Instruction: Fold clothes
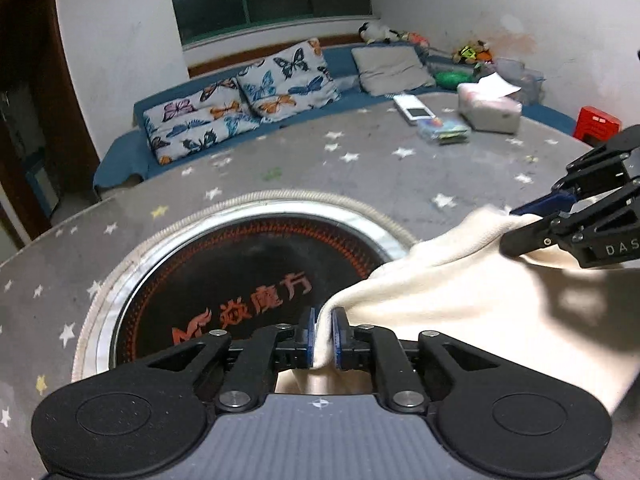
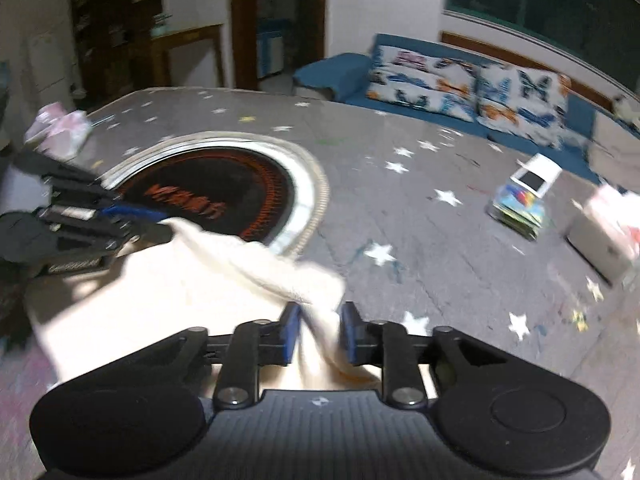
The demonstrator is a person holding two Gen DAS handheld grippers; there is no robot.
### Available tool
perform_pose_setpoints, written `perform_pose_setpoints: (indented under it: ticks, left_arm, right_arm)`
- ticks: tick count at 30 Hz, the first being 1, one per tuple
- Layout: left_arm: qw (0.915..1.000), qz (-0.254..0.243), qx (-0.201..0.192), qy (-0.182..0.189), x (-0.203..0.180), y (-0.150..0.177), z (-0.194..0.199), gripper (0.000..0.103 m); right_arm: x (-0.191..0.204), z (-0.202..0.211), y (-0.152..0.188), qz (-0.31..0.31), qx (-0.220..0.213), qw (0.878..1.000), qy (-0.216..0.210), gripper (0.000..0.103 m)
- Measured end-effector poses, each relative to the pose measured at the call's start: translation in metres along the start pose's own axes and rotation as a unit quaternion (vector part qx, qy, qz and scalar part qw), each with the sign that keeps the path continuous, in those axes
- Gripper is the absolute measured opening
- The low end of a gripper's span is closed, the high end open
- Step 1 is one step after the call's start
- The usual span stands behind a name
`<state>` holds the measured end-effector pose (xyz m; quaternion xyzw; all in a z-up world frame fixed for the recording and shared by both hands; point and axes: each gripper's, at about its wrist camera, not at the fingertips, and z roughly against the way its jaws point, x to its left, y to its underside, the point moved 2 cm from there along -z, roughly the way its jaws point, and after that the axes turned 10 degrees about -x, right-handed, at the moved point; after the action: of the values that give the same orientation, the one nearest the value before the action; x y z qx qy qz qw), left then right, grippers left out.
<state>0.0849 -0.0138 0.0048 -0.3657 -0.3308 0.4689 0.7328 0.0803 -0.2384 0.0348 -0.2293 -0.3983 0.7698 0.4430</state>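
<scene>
Fold being laid down: cream cloth (image 1: pixel 460 300) stretched between both tongs at lower centre of each view, over the worktop (image 1: pixel 280 168). Left tongs (image 1: pixel 323 334) pinch its edge; right tongs (image 2: pixel 320 334) slightly parted, cloth between, grip unclear. Next, probably: release, smooth flat. Star-patterned cover, round inset burner (image 1: pixel 240 272), blue sofa (image 1: pixel 240 120) behind.

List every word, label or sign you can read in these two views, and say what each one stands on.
"焱魔方", with an orange flame-like logo: on the black round cooktop set in the table, left wrist view.
"DAS", cut off at the picture's edge: on the side of the right tongs.
White lettering on the left tongs, right wrist view: too blurred to read.
Colourful packet and tissue box: print too small to read.
</scene>
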Motion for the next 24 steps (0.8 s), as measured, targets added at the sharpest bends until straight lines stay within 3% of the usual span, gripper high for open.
perform_pose_setpoints:
  ticks: [7,10,16,24]
  left_arm:
    - [0.9992,0.026,-0.005,-0.030,0.014,-0.007,0.006,0.020]
    - [0.9986,0.046,-0.022,-0.012,0.010,-0.017,0.018,0.020]
    - [0.9971,0.051,-0.023,0.052,-0.025,-0.028,0.020,0.019]
    - [0.9967,0.059,0.006,0.056,-0.040,-0.017,-0.002,0.019]
  right_arm:
    - [-0.020,0.029,0.000,-0.043,-0.021,0.999,0.022,0.027]
    - [-0.020,0.046,0.001,-0.044,-0.024,0.999,0.021,0.018]
    - [-0.020,0.044,0.011,-0.040,-0.007,0.999,0.029,0.017]
    - [-0.026,0.063,0.028,-0.051,-0.001,0.998,0.026,0.018]
